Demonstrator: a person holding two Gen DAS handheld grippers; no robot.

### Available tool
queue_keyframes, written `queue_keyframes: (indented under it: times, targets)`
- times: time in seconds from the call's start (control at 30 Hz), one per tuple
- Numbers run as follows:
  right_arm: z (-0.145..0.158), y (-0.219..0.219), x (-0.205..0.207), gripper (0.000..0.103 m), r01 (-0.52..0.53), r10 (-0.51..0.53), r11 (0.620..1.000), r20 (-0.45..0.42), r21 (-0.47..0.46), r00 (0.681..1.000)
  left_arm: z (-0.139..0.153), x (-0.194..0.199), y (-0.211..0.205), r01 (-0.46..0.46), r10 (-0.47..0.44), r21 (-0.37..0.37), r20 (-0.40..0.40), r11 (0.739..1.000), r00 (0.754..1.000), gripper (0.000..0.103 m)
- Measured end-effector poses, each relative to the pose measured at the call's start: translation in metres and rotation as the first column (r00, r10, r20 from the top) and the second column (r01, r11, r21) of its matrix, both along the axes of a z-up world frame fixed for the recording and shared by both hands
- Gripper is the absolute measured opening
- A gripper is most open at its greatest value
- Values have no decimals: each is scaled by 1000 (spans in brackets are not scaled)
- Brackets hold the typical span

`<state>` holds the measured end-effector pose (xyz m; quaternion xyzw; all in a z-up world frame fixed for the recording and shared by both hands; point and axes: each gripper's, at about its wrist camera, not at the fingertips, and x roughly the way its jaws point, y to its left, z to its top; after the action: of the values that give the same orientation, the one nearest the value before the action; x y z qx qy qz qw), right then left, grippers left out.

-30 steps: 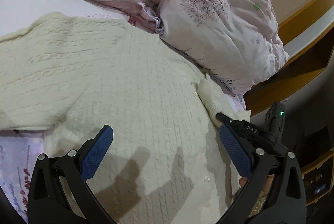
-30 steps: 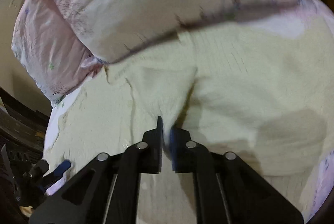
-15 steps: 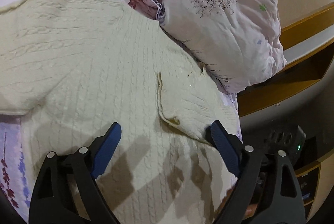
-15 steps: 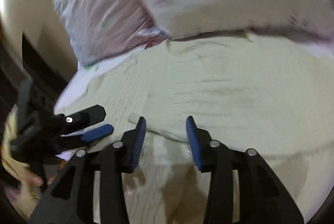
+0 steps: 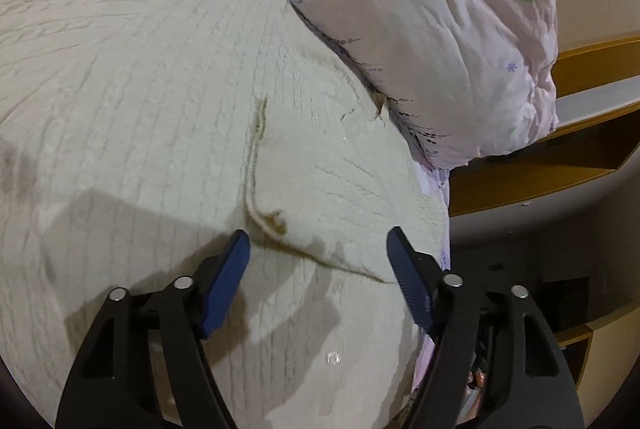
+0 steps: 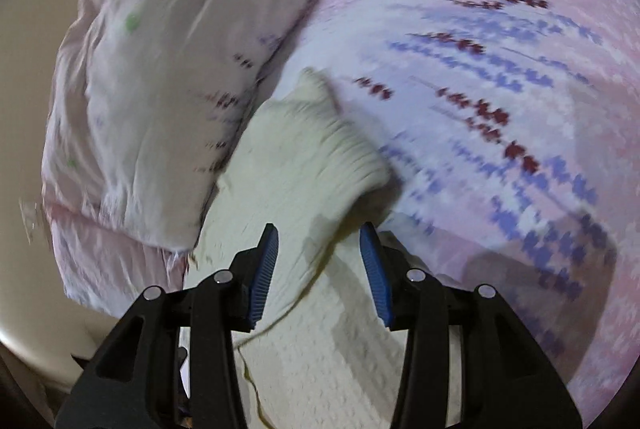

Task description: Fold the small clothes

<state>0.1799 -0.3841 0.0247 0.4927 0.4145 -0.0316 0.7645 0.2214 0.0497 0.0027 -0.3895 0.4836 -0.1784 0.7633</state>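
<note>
The left gripper (image 5: 318,249) stands apart over the cream cable-knit sweater (image 5: 160,109); the right gripper (image 6: 318,243) is apart around its ribbed sleeve cuff (image 6: 320,141), beside the pink floral duvet (image 6: 168,69).

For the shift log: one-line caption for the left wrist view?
Open left gripper hovers over cream cable-knit sweater, its folded-in sleeve beside a pink floral pillow.

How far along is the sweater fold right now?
Done: one part of the cream knit sweater is folded over onto the body, its edge lying across it. In hand: nothing; the left gripper and right gripper are both open, the right one over the ribbed cuff. Left: that sleeve and the final folds.
</note>
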Motion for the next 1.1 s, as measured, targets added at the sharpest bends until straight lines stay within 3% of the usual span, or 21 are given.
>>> queue_keyframes:
  times: [0.1, 0.13, 0.17, 0.2, 0.23, 0.27, 0.4, 0.53, 0.63, 0.73, 0.77, 0.8, 0.83, 0.87, 1.0, 1.1]
  targets:
    - [-5, -4, 9, 43, 17, -17, 1000, 2, -11, 1000, -2, 11, -4, -12, 12, 14, -11, 1000, 1000, 48]
    - [-6, -4, 16, 35, 23, -23, 999, 13, -28, 1000, -2, 17, -7, -9, 9, 31, -3, 999, 1000, 38]
    - [-5, -2, 21, 21, 23, -22, 999, 18, -45, 1000, -1, 21, -9, 1, -1, 43, 7, 999, 1000, 31]
    - [-2, -4, 23, 12, 19, -17, 998, 29, -62, 999, 0, 25, -11, 11, -12, 59, 15, 998, 1000, 18]
    - [1, -2, 26, 8, 11, -7, 997, 44, -82, 999, 3, 30, -12, 17, -20, 87, 28, 996, 999, 8]
    - [9, 4, 25, 7, 5, 5, 993, 87, -116, 996, 7, 32, -13, 20, -25, 111, 47, 994, 999, 6]
    - [32, 24, 9, 6, -35, 87, 968, 201, -249, 976, 28, 32, -2, -8, -22, 195, 149, 981, 989, 5]
    - [24, 51, 14, 6, -130, 177, 930, 109, -343, 978, 30, 32, 20, -78, 25, 310, 172, 948, 985, 5]
    - [11, 57, 18, 13, -176, 206, 932, 65, -318, 976, 23, 33, 25, -87, 31, 363, 156, 928, 987, 5]
    - [6, 48, 19, 27, -138, 164, 958, 87, -251, 983, 21, 32, 27, -92, 35, 384, 152, 919, 988, 5]
    - [7, 43, 19, 27, -106, 137, 960, 103, -258, 985, 21, 33, 27, -97, 41, 384, 151, 918, 988, 5]
    - [9, 37, 20, 27, -74, 110, 959, 119, -274, 987, 21, 34, 29, -101, 46, 384, 151, 918, 988, 5]
    - [11, 33, 19, 14, -39, 79, 952, 121, -305, 990, 21, 34, 27, -103, 48, 386, 150, 917, 988, 5]
    - [11, 32, 19, 8, -18, 60, 945, 116, -327, 991, 21, 35, 26, -102, 47, 391, 148, 915, 988, 5]
    - [1, 24, 11, 8, 37, -25, 938, 36, -346, 999, 13, 33, 17, -86, 34, 411, 130, 908, 991, 5]
    - [4, 32, 4, 8, 38, -29, 920, 28, -391, 999, 11, 30, 15, -89, 35, 419, 136, 904, 990, 5]
